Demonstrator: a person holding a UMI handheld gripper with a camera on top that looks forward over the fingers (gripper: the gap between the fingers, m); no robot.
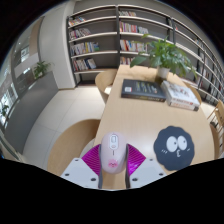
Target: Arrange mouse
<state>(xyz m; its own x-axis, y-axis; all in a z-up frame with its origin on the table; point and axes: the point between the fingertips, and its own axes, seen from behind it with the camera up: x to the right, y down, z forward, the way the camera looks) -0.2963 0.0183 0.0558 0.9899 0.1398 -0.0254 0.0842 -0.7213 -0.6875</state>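
Note:
A white computer mouse (112, 152) sits between my gripper's (112, 163) two magenta pads. Both pads (93, 157) press against its sides, so the gripper is shut on the mouse and holds it above the wooden table (135, 115). A black round mouse mat with cartoon eyes (178, 144) lies on the table just ahead and to the right of the fingers.
Books (143, 90) and a magazine (181, 96) lie further along the table, with a green potted plant (165, 55) behind them. Bookshelves (110, 35) line the far wall. A wooden chair (103, 83) stands at the table's left side.

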